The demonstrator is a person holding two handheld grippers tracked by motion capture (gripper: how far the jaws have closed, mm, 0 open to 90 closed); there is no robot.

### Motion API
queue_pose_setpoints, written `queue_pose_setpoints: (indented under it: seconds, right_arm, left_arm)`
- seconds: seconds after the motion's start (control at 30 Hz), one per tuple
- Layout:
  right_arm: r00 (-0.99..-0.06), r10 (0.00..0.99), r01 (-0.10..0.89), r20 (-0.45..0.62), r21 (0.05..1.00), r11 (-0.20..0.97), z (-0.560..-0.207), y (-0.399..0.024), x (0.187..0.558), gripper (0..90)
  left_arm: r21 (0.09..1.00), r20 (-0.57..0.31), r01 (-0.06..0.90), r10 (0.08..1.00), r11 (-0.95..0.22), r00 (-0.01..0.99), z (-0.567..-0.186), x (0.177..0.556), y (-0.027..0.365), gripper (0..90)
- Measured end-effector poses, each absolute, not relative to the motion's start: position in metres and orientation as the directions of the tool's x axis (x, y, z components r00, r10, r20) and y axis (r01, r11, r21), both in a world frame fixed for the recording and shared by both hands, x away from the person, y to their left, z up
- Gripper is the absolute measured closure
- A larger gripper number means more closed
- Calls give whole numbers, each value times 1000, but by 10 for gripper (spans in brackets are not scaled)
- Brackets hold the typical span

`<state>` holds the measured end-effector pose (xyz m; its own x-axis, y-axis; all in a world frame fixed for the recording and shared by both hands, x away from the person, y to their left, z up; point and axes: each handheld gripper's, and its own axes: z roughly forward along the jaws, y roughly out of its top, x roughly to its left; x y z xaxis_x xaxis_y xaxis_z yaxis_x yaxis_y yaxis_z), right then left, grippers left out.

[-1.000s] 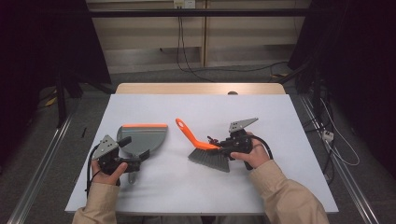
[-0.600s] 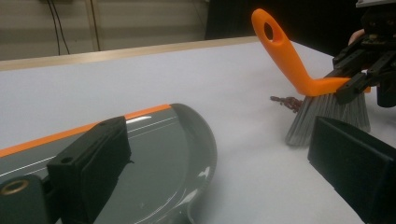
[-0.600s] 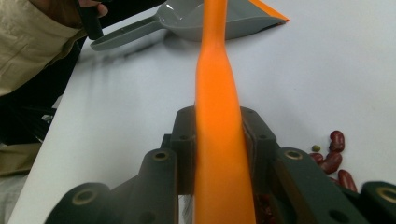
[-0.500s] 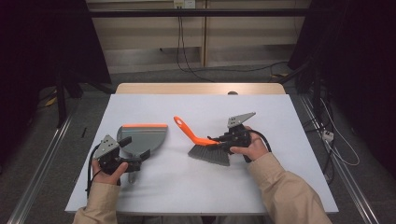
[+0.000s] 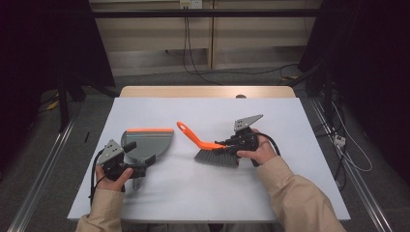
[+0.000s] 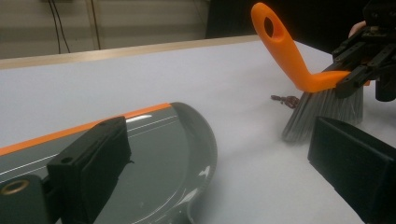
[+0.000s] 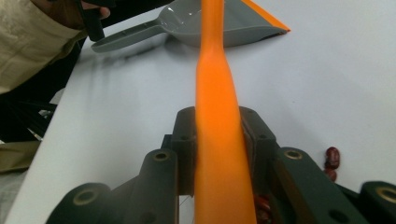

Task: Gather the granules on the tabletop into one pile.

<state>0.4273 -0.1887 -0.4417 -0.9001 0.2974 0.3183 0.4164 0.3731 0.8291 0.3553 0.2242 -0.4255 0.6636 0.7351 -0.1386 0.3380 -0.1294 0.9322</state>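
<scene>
Left gripper (image 5: 138,164) at the near left of the table (image 5: 203,193), jaws spread wide in the left gripper view, one over the grey dustpan (image 5: 147,141) and one out past its rounded rim; whether the pads touch the pan's handle: cannot tell. Dustpan flat on the table, orange-lipped edge on the far side, handle toward the person's left hand (image 5: 112,178). Right gripper (image 5: 232,144) further right, pinching the orange handle of the brush (image 5: 212,151), jaws pressed on both sides of it in the right gripper view. Brush bristles down on the table, well apart from the dustpan, handle angled up and left with its looped end toward the pan. Small red-brown beans (image 7: 332,158) lying on the table just beside the bristles, on the dustpan side in the left gripper view (image 6: 286,99). Beyond that, bare white tabletop to the wooden far edge, then cables (image 5: 193,67) trailing on the floor by the back wall.
</scene>
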Motion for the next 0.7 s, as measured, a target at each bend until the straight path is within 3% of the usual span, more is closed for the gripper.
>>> queue_pose_setpoints:
  seconds: [0.37, 0.7]
  right_arm:
    - [-905, 251, 419, 344, 826, 378, -436, -195, 414, 713]
    - [-899, 282, 422, 334, 833, 358, -447, -205, 423, 713]
  left_arm:
    - [931, -138, 341, 734, -134, 665, -426, 355, 224, 54]
    - [930, -136, 340, 736, -135, 664, -426, 355, 224, 54]
